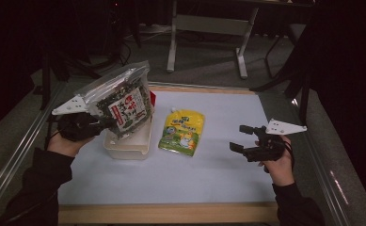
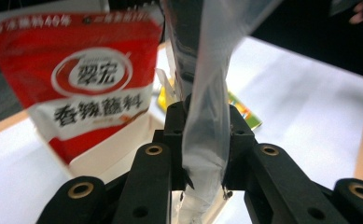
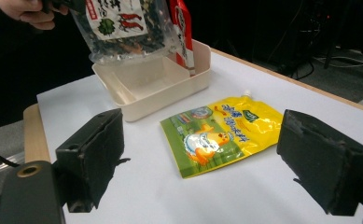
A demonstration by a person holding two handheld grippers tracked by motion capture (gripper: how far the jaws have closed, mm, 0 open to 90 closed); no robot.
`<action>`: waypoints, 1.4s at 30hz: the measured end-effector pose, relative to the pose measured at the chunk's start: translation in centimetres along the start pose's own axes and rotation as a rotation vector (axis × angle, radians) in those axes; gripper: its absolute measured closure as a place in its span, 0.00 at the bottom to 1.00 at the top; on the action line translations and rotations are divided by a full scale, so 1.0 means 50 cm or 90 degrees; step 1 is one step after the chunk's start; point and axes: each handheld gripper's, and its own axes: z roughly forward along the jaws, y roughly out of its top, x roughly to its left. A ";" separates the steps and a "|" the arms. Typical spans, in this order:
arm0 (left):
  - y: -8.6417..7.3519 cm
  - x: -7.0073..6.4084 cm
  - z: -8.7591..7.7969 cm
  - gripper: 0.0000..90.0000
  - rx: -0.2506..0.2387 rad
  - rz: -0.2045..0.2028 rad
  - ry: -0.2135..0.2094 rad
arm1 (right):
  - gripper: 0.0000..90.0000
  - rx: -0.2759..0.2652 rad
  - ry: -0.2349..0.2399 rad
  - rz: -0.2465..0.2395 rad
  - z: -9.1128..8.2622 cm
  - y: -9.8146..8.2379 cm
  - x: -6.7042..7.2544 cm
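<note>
Red packet stood in cream tray; yellow pouch laid beside. Seaweed bag clamped in left tongs above tray; right tongs spread wide, empty.

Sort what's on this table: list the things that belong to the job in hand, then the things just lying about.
In the job:
- clear bag of dark dried food, clamped in the left gripper above the box
- cream box
- red packet standing in the box

Lying about, so far:
- yellow pouch, flat on the table beside the box; the open, empty right gripper faces it
</note>
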 end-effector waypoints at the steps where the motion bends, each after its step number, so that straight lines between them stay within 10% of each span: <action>1: 0.000 0.000 0.000 0.86 0.000 0.000 0.000 | 0.16 0.000 0.000 0.000 0.000 0.000 0.000; 12: -0.012 0.036 0.038 0.86 0.077 -0.001 0.007 | 0.17 0.006 -0.002 0.009 0.003 -0.004 -0.006; 37: -0.035 0.068 0.075 0.86 0.084 -0.009 0.004 | 0.17 0.023 0.005 0.002 0.016 -0.003 0.002; 42: -0.063 0.068 0.110 0.86 0.125 -0.011 0.008 | 0.17 0.024 0.005 0.002 0.016 -0.005 0.000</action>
